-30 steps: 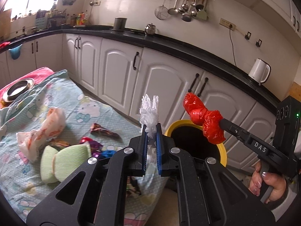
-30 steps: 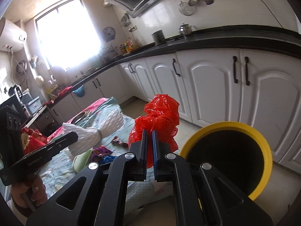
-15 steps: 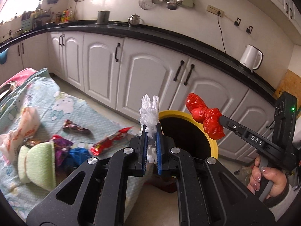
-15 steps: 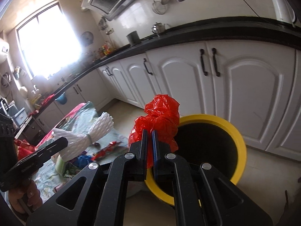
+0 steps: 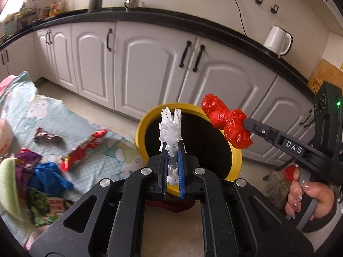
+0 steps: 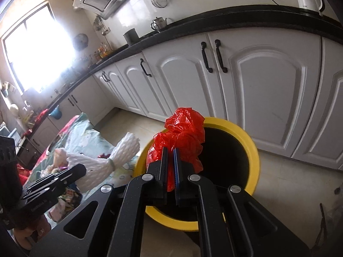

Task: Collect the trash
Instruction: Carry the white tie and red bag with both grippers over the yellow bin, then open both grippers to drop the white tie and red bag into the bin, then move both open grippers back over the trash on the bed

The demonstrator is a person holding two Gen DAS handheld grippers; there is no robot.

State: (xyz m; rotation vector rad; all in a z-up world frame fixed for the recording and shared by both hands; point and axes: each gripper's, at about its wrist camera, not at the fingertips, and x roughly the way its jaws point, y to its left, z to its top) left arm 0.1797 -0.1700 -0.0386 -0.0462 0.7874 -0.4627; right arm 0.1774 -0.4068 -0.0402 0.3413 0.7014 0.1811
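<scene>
My left gripper (image 5: pixel 172 147) is shut on a white foam net (image 5: pixel 170 128), held above the near rim of a yellow-rimmed bin (image 5: pixel 143 128) with a black inside. My right gripper (image 6: pixel 170 152) is shut on a crumpled red plastic bag (image 6: pixel 182 137), held over the bin's near-left rim (image 6: pixel 256 162). In the left wrist view the red bag (image 5: pixel 227 124) hangs over the bin's right side. In the right wrist view the foam net (image 6: pixel 107 160) sits left of the bin.
A patterned cloth (image 5: pixel 49 115) left of the bin carries a red wrapper (image 5: pixel 85 147), a brown wrapper (image 5: pixel 48 138), blue plastic (image 5: pixel 51 175) and other scraps. White cabinets (image 5: pixel 150 64) stand close behind the bin. A white kettle (image 5: pixel 277 39) is on the counter.
Both grippers have moved from above the cloth toward the bin, carrying the foam net and the red bag. The bin now sits directly under them and looks larger.
</scene>
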